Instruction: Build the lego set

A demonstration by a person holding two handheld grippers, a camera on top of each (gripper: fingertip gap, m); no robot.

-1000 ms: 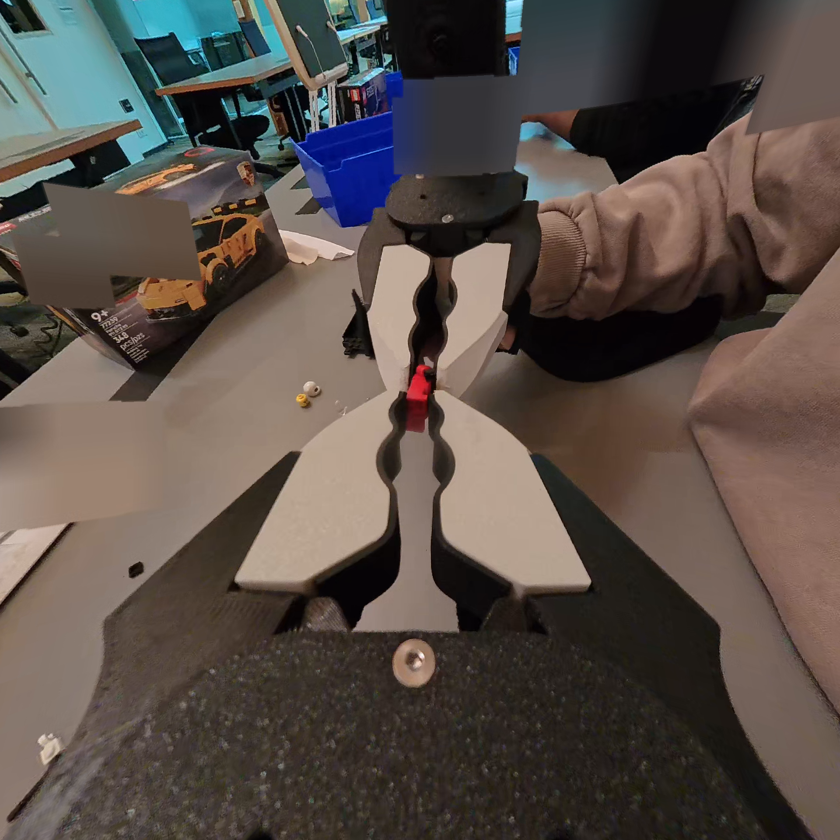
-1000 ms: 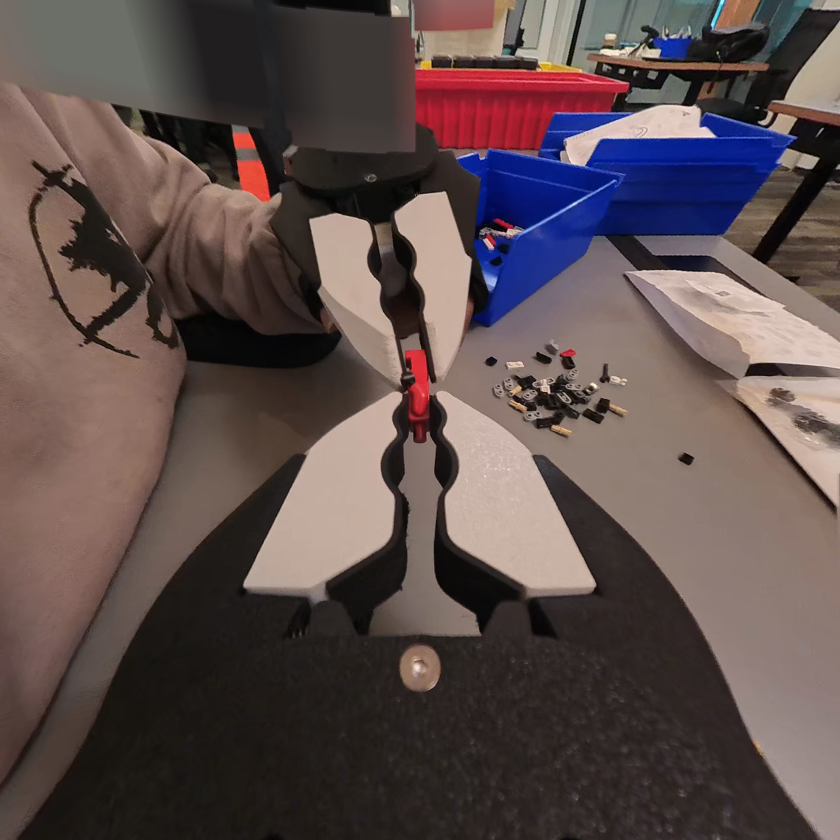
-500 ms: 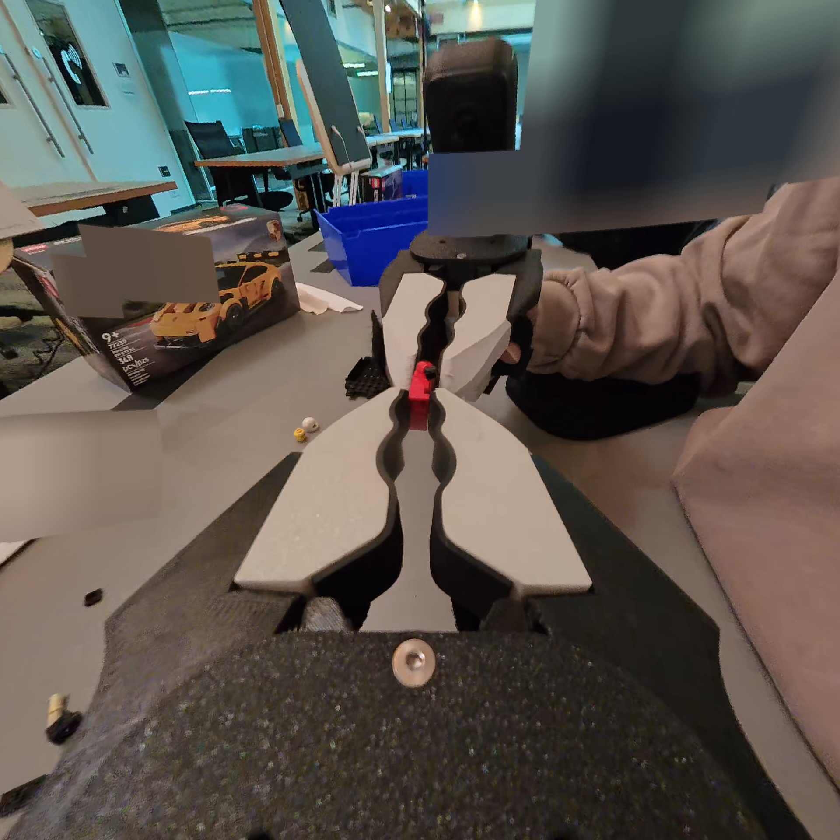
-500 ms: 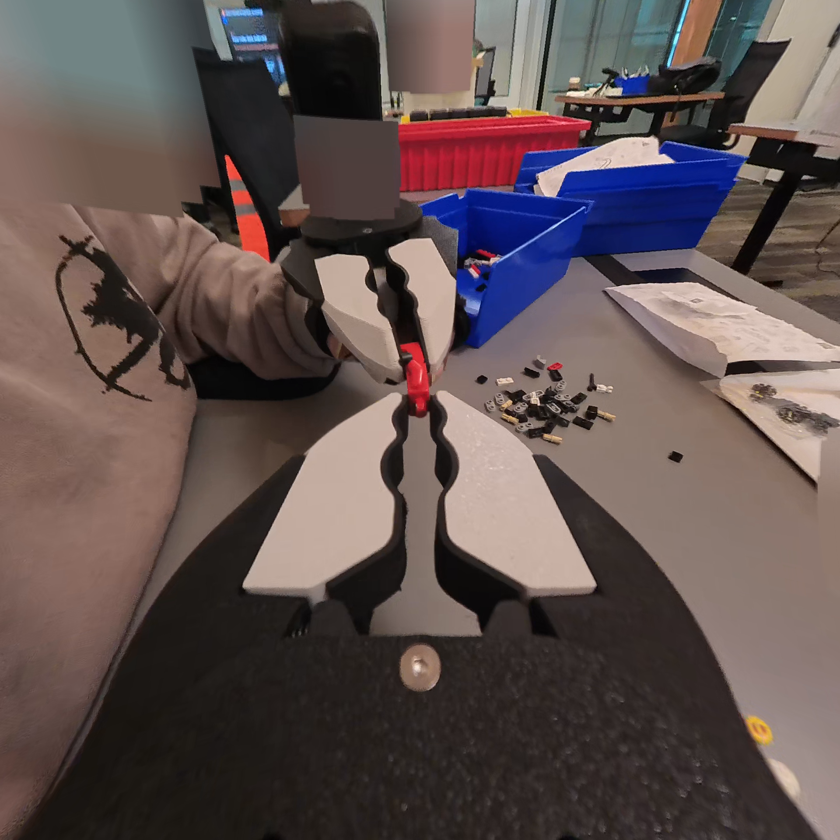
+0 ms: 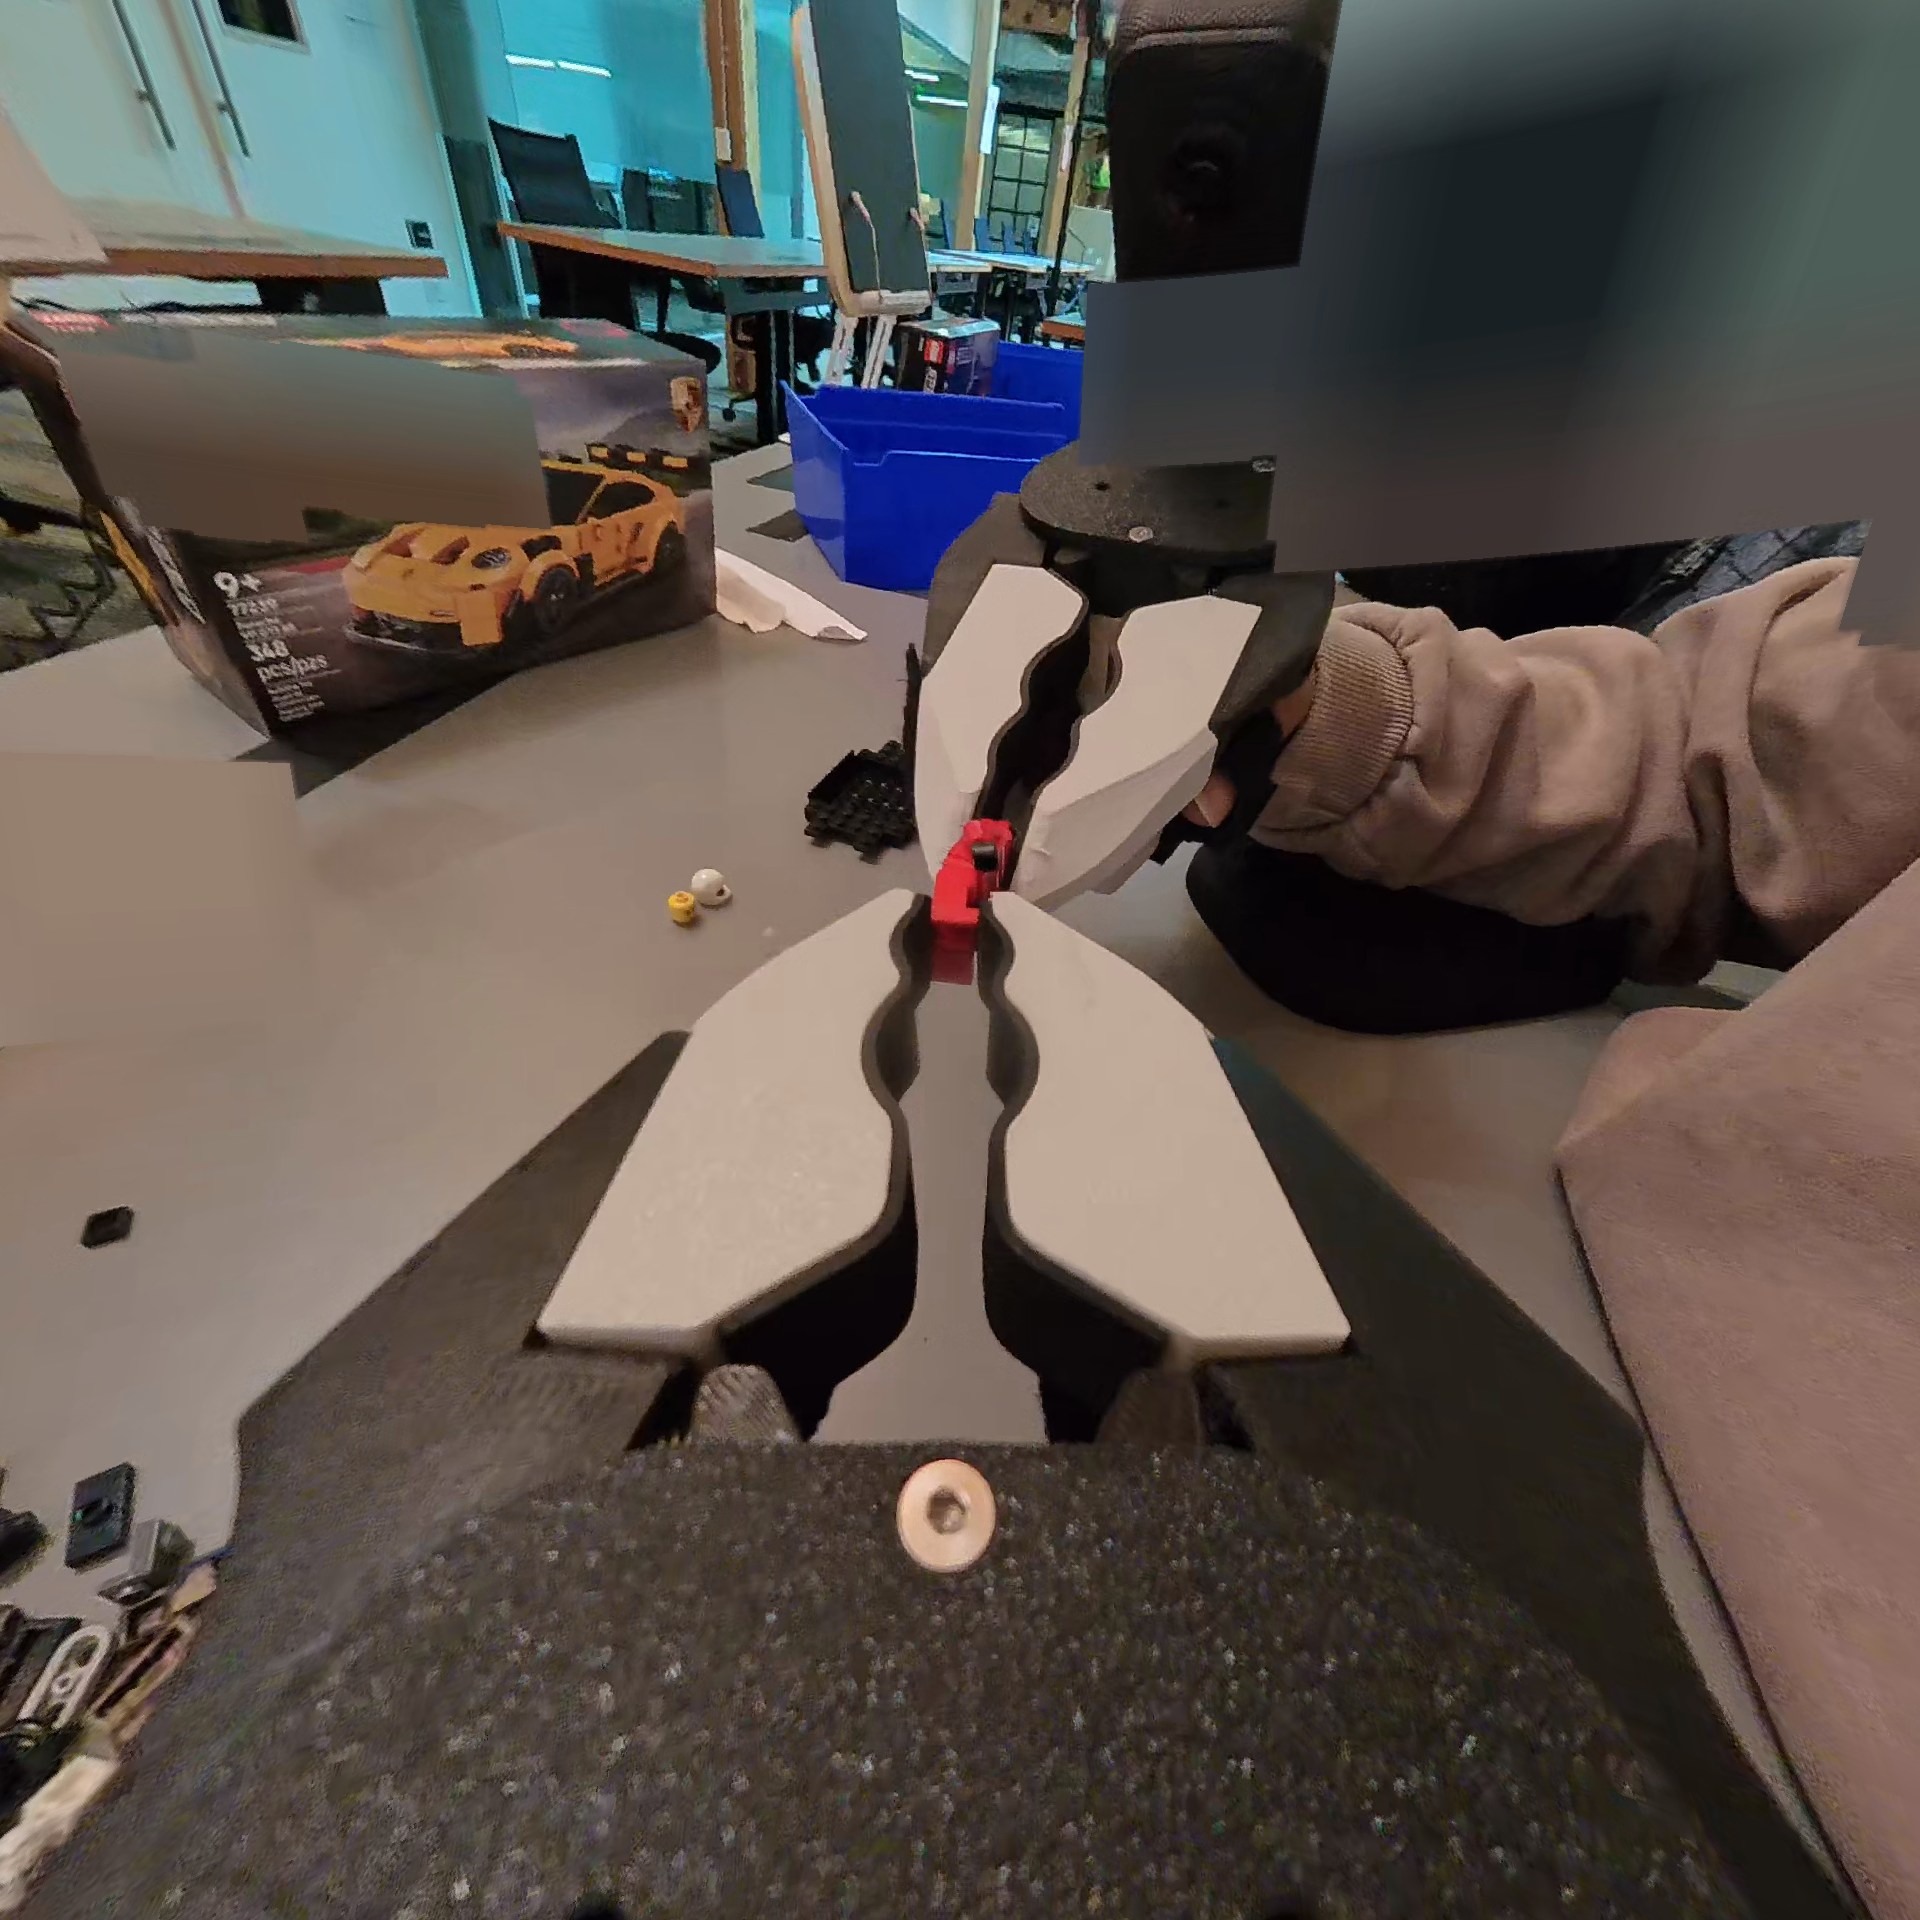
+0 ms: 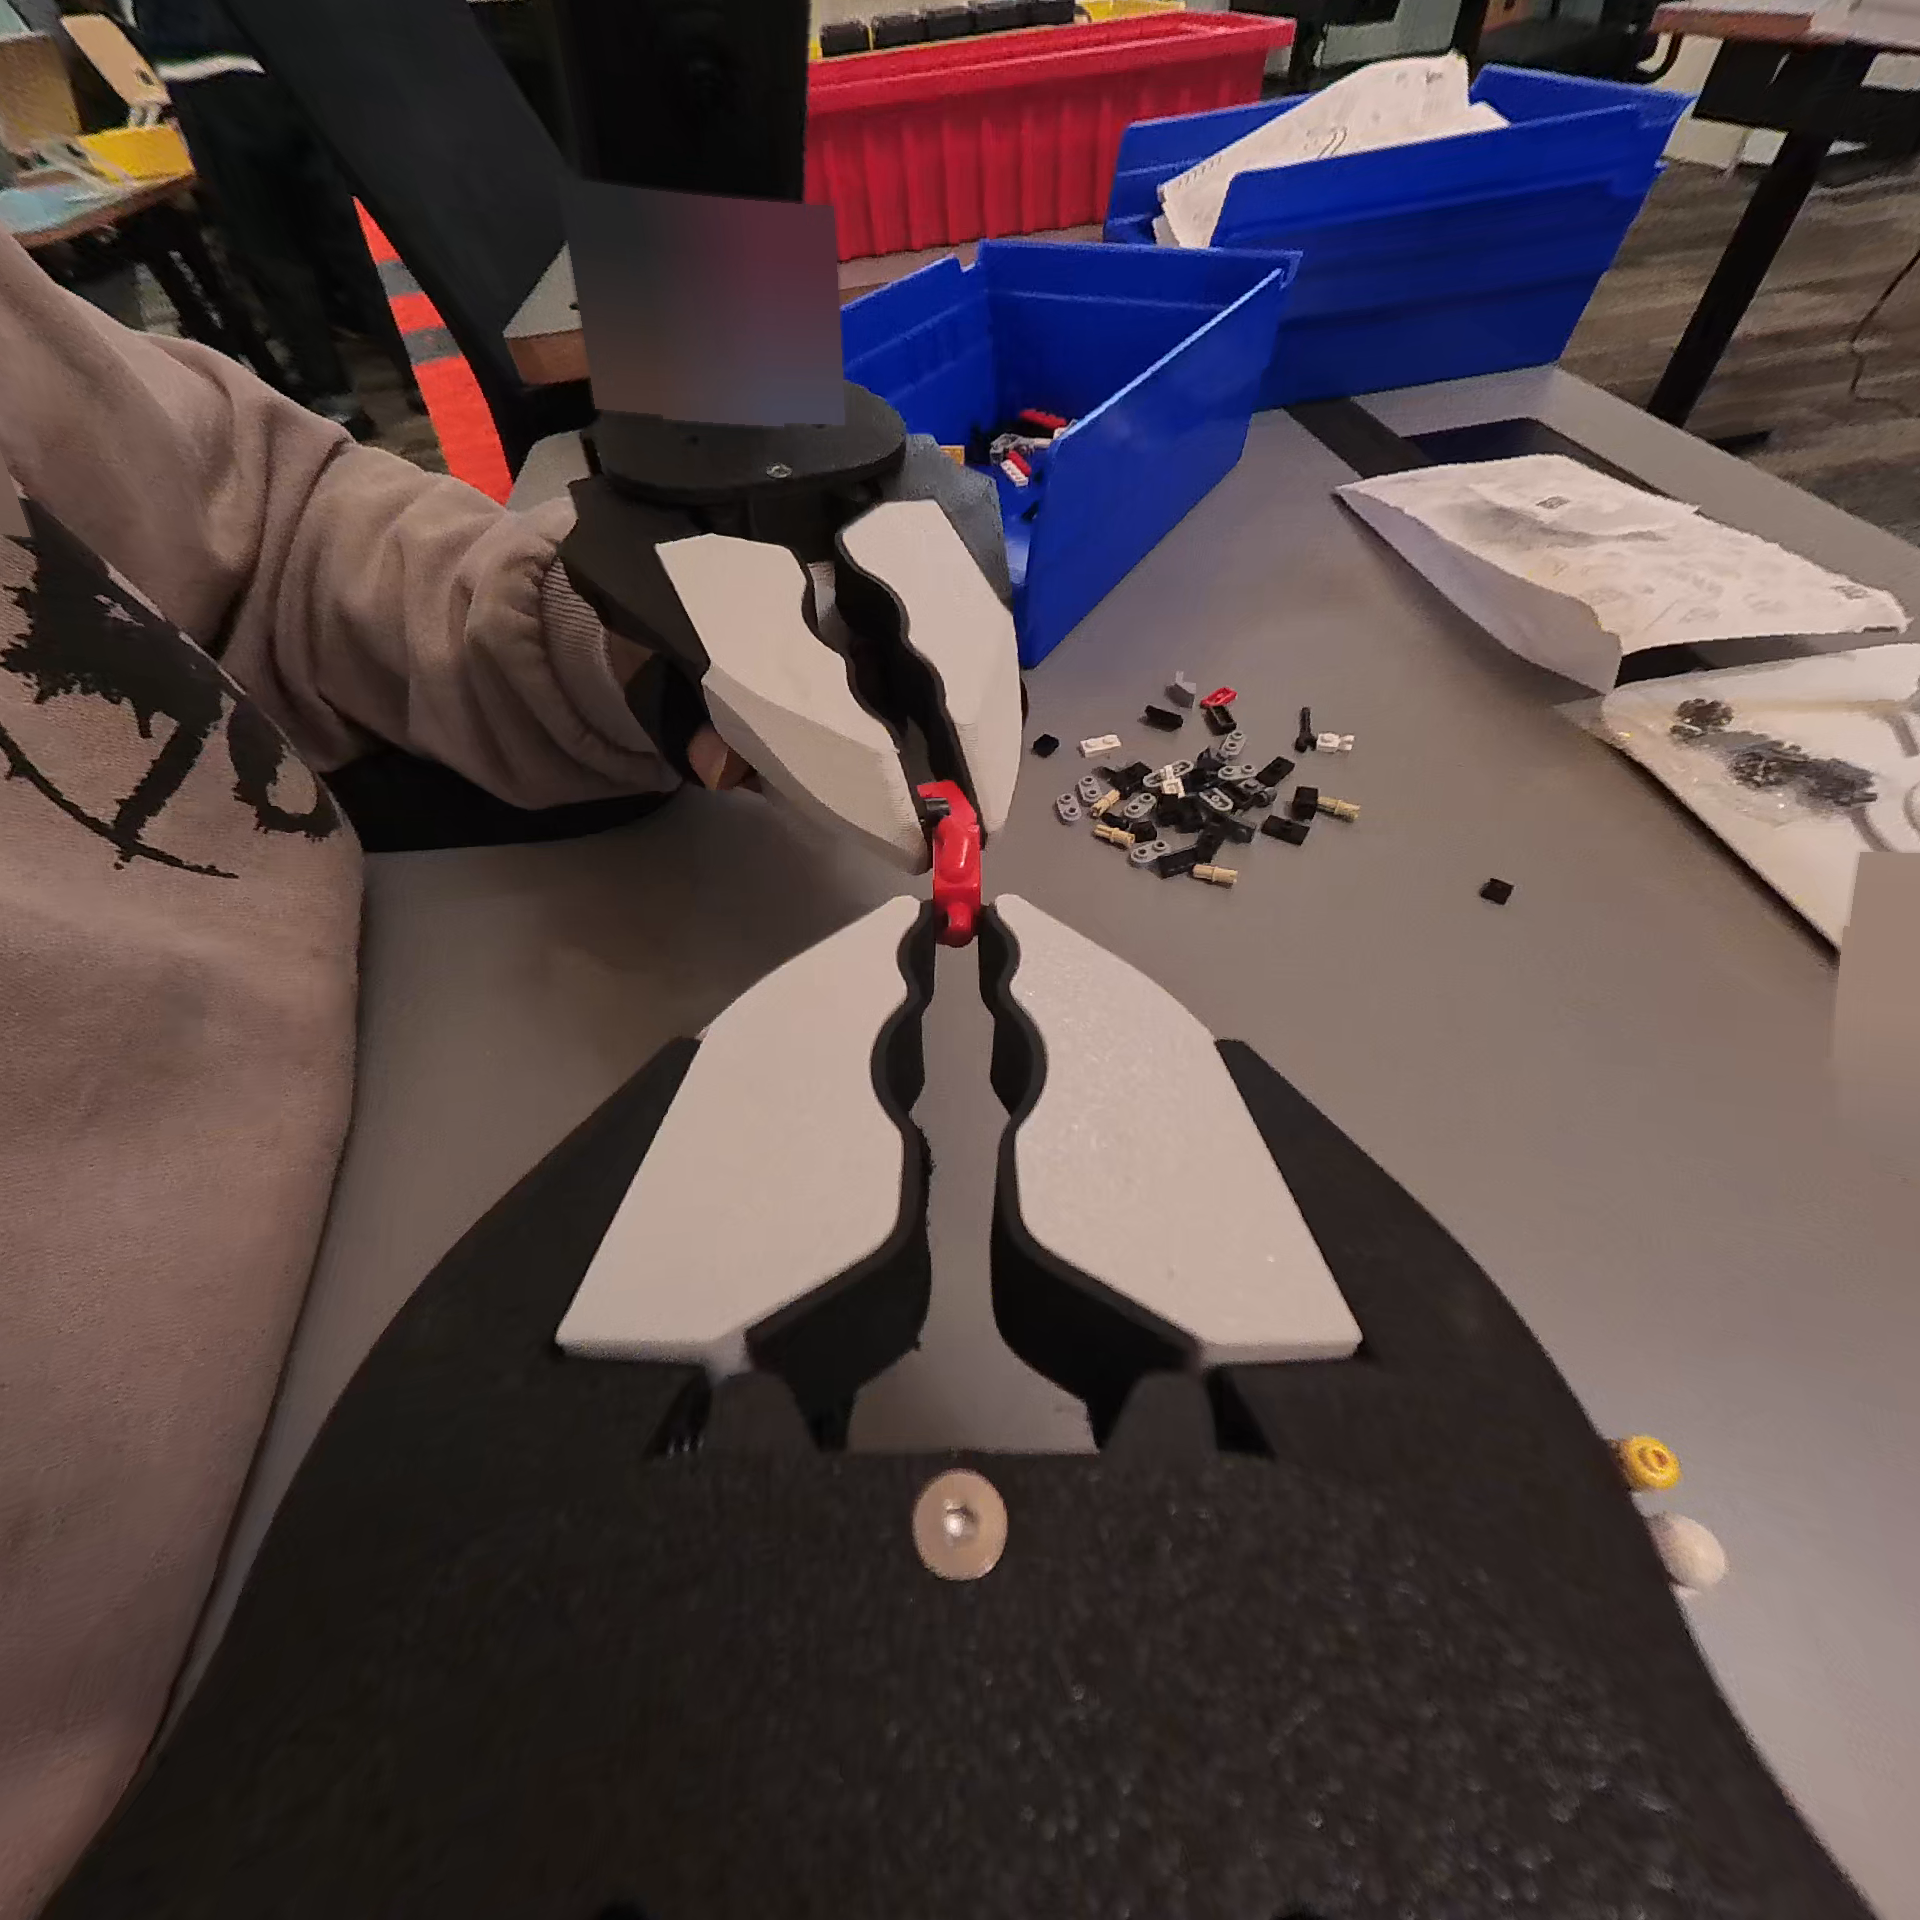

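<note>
Compared with a second ago, the red lego piece (image 5: 954, 906) is being held with the far gripper tilted more sideways, and a small black pin is now being seen at its top. The left gripper (image 5: 951, 909) and right gripper (image 6: 956, 909) are both being kept clamped on this glossy angular piece, tip to tip above the smooth grey table (image 5: 416, 1039). Matte grey fingers (image 6: 821, 1122) with wavy black edges are being shown, a beige knit sleeve (image 5: 1558, 748) behind

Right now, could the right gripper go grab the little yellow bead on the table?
Probably not yet. The right gripper is shut on the red piece, so it is busy. The yellow bead lies in the open, nothing covering it.
</note>
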